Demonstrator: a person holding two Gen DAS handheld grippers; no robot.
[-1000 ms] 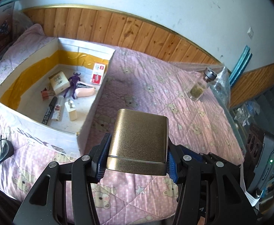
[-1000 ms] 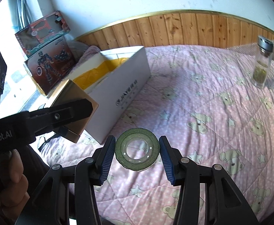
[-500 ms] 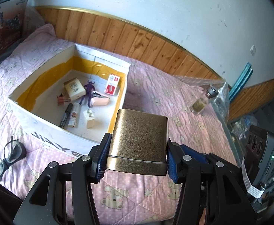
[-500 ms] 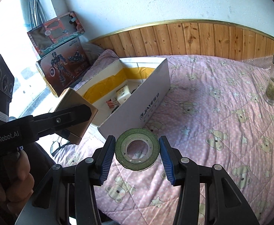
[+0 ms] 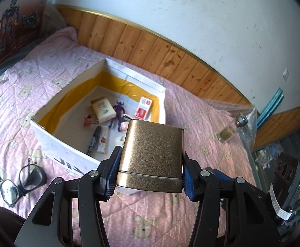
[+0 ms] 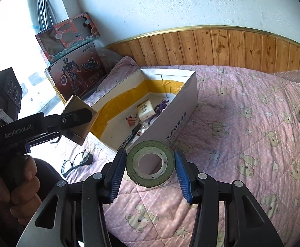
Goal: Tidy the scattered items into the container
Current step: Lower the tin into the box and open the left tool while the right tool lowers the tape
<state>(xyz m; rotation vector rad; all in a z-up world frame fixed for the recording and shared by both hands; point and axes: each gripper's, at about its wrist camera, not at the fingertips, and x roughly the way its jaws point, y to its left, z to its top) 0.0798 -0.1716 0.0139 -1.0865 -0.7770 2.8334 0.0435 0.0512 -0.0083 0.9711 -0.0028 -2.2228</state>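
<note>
A pink teddy-bear quilt covers the bed. On it sits the open white cardboard box, lined with yellow tape and holding a purple figurine, a black marker, a red-and-white packet and other small items. The left gripper clamps a gold tin by its sides, held in the air above the box's near corner. The right gripper pinches a green tape roll between its blue pads, off the quilt, just short of the box. Black-framed glasses lie beside the box; a glass bottle stands well apart.
</note>
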